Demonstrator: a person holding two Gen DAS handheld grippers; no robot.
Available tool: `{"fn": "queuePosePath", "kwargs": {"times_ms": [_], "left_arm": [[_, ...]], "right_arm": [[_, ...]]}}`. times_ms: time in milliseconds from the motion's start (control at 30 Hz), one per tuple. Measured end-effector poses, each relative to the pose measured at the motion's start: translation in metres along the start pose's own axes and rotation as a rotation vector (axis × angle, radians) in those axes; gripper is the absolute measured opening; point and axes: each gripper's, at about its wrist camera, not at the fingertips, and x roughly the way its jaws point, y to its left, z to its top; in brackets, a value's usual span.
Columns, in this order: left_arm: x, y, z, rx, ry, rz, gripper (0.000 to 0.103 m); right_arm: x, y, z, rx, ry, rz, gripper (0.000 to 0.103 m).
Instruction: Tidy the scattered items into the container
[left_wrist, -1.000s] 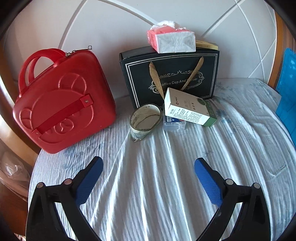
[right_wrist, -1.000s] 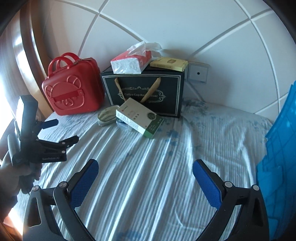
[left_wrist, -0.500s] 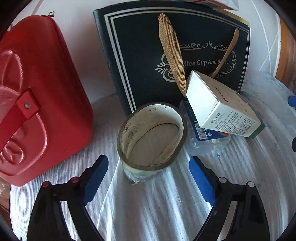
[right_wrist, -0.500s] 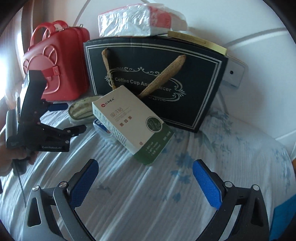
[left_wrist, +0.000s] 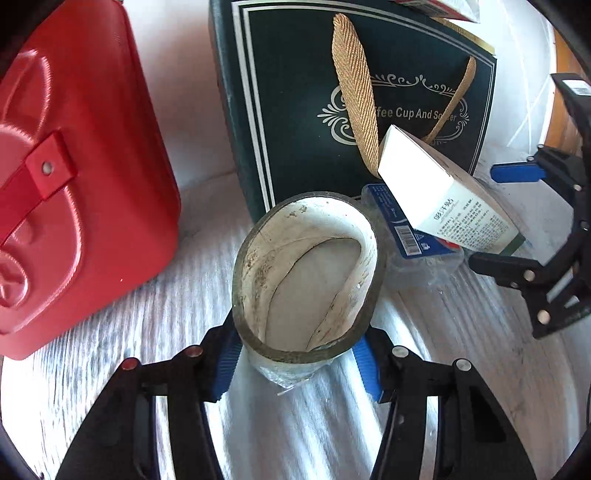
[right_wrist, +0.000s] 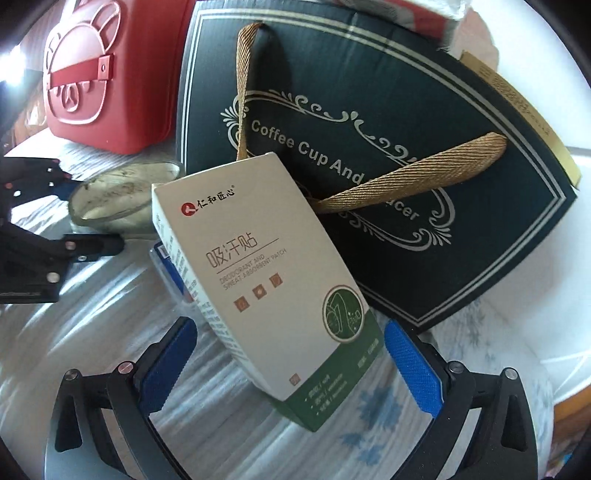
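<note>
A squashed roll of tape (left_wrist: 306, 280) with a grey-green rim lies on the white bedsheet in front of the black "Coffee Cup And Saucer" gift bag (left_wrist: 406, 74). My left gripper (left_wrist: 295, 363) has closed on the roll, both blue pads against its sides. A white-and-green sweat patch box (right_wrist: 266, 284) leans on a clear plastic case with a blue label (left_wrist: 413, 236). My right gripper (right_wrist: 290, 363) is open, its pads on either side of the box's lower end, not touching. The roll also shows in the right wrist view (right_wrist: 122, 199).
A red bear-face case (left_wrist: 74, 177) stands left of the gift bag, against the white padded headboard. A tissue pack (right_wrist: 424, 14) and a flat yellowish box (right_wrist: 517, 99) lie on top of the bag. The right gripper shows at the left wrist view's right edge (left_wrist: 546, 254).
Both grippers moved forward. The left one closed its fingers onto the tape roll. The right one came up around the box, still open.
</note>
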Motion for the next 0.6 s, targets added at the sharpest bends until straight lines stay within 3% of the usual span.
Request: {"fn": "queuePosePath", "kwargs": {"times_ms": [233,600], "left_arm": [[-0.02,0.002,-0.015,-0.026,-0.015,0.0,0.052],[-0.034,-0.004,-0.025,-0.062,0.006,0.028,0.051]], "right_arm": [[0.016,-0.005,0.002,-0.02,0.027,-0.011,0.102],[-0.027,0.0,-0.012,0.025,-0.018,-0.024,0.063]]}}
